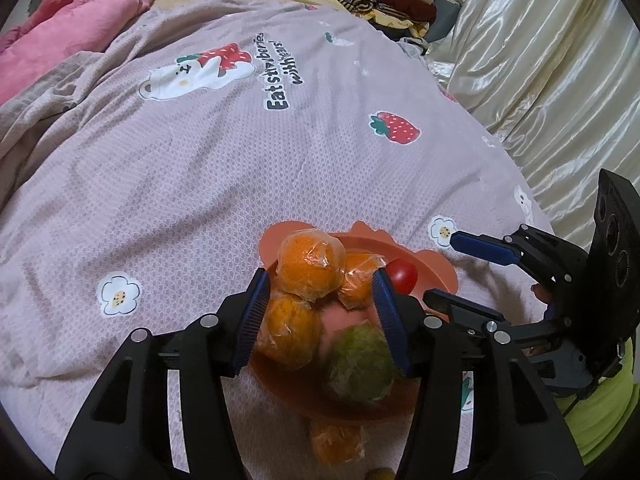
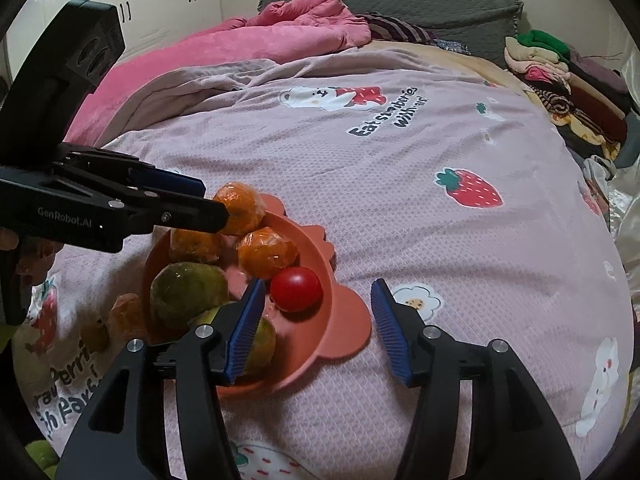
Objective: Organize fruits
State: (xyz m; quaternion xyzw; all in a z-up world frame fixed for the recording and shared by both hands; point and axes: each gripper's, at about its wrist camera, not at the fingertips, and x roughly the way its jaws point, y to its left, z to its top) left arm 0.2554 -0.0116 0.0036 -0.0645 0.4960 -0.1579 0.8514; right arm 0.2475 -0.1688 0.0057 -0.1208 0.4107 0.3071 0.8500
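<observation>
Left gripper (image 1: 320, 304) is hanging right over the fruit pile with its jaws partly apart, not squeezing anything, though the top wrapped orange (image 1: 310, 266) is sitting between the blue pads, so I'm guessing it's either setting that one down on the stack or lining up on it. Right gripper (image 2: 318, 320) is also sitting moderately open and holding nothing, parked over the near rim of the orange plate (image 2: 348, 320) with the red tomato (image 2: 296, 289) just off its left pad, at about 11 o'clock from the gap. Everything's getting collected on that plate, which makes sense since the bed (image 2: 400, 220) is soft and round fruit would roll off the quilt. In the right wrist view the oranges are crowding the plate's far side around 12 o'clock, the green fruit (image 2: 188, 294) is sitting at roughly 9 o'clock, and the tomato is filling the low spot at about 3. One small wrapped orange (image 1: 338, 442) is lying off the plate at 6 o'clock in the left view, so the job looks mostly done but not finished.
</observation>
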